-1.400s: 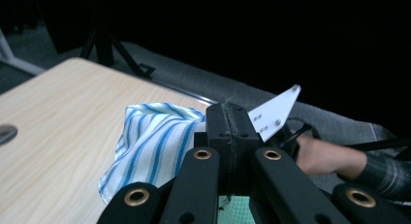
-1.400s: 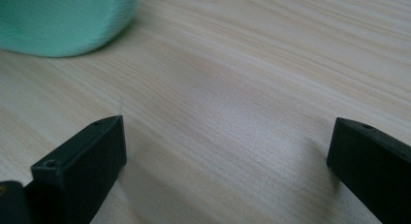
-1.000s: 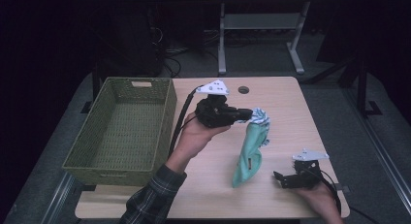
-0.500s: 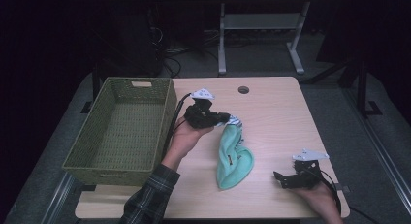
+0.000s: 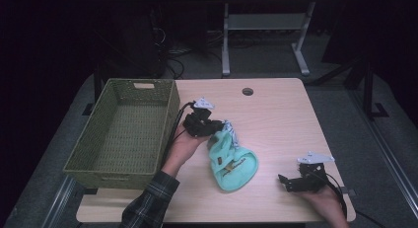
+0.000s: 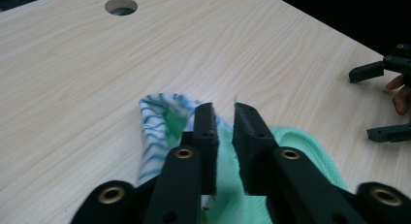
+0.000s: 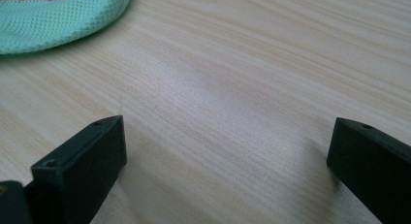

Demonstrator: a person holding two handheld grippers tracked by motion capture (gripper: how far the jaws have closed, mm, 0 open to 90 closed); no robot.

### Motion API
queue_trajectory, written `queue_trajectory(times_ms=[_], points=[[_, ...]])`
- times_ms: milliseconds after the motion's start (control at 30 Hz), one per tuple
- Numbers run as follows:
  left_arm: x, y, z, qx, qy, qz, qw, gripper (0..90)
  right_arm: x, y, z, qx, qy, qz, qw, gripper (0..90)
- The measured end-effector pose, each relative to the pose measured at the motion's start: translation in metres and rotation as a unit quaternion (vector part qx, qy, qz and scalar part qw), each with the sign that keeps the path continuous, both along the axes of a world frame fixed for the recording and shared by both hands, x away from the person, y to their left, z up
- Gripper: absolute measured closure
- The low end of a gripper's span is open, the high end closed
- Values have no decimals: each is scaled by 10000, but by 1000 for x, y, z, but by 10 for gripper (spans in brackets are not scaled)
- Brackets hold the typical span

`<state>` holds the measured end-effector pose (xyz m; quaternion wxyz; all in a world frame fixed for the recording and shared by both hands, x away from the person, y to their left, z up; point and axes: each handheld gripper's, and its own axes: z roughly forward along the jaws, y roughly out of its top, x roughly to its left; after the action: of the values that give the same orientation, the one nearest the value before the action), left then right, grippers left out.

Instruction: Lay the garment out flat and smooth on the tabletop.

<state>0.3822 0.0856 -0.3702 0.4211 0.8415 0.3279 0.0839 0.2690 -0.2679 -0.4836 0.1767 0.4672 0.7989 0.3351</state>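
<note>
Your left gripper (image 5: pixel 219 130) has its fingers (image 6: pixel 206 136) pinched on the upper edge of the mint-green cloth (image 5: pixel 232 161), a thin fold caught in the narrow gap between them. The cloth's blue-striped end (image 6: pixel 157 122) bunches just beside those fingers, and the rest spreads flat mid-worktop (image 5: pixel 281 114). Your right gripper (image 5: pixel 288 181) rests low near the front right edge, fingers (image 7: pixel 82 158) wide apart over bare wood. The green basket (image 5: pixel 123 134) sits at the left.

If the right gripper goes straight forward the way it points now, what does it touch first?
Probably the green mesh cloth. The right gripper, open and low over the table, points left toward it with bare wood between. In its own view the cloth lies off to one side, so it might only graze it.
</note>
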Motion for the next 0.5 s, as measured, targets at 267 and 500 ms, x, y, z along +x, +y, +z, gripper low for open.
queue_trajectory(times_ms=[267, 500], points=[[-23, -3, 6, -123, -92, -240, 9996, 704, 0, 0, 0, 0, 0, -1, 10000, 1], [-43, -14, -16, 194, 58, -588, 9981, 749, 0, 0, 0, -4, -4, 2, 10000, 1]])
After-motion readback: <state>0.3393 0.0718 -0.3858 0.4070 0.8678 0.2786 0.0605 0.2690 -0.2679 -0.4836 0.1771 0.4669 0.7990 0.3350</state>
